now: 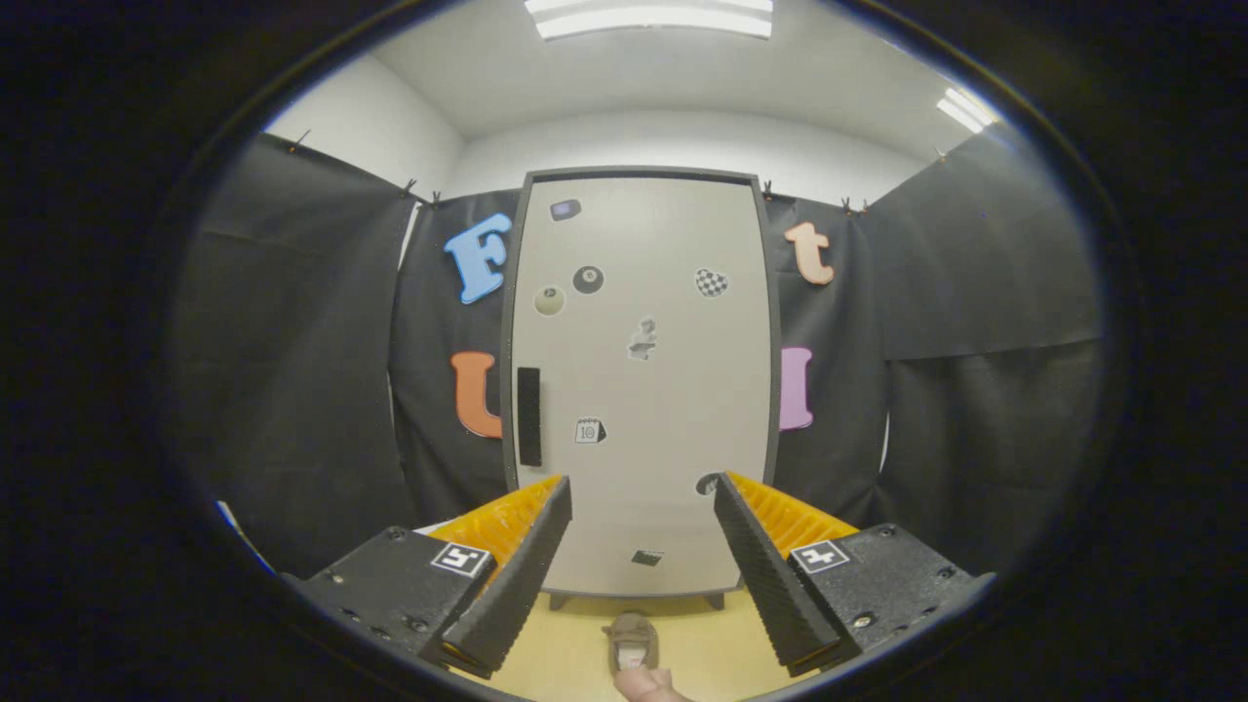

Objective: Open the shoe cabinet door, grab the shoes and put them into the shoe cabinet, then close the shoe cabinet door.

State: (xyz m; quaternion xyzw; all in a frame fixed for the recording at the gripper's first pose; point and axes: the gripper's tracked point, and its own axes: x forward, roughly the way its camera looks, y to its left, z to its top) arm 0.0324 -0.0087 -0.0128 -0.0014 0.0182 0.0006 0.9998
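Jaws of the hand-held gripper (pixel 639 546), two black ribbed fingers (pixel 522 575) backed with orange plastic, stand wide apart and hold nothing. They point straight at the tall pale-grey shoe cabinet door (pixel 643 390), which makes sense for the first step: the door is shut, so opening it comes before any shoe can go in.

That door fills the front of the cabinet and carries several small stickers. Its long black vertical handle (pixel 528 416) sits near the door's left edge, just above and beyond the left finger's tip. By my judgement the hinge is on the opposite side, so the pull has to start at that handle, and the gripper needs to shift left and forward to bring it between the fingers.

Below, on the yellow wooden floor (pixel 585 634) in front of the cabinet's short feet, lies a brown shoe (pixel 632 634), between the two fingers and nearer than the door. It seems to be a slipper-like shoe with its toe toward the cabinet, though the view is too squeezed there to be sure. Placed close to the door, it needs only a short carry once the cabinet is open.
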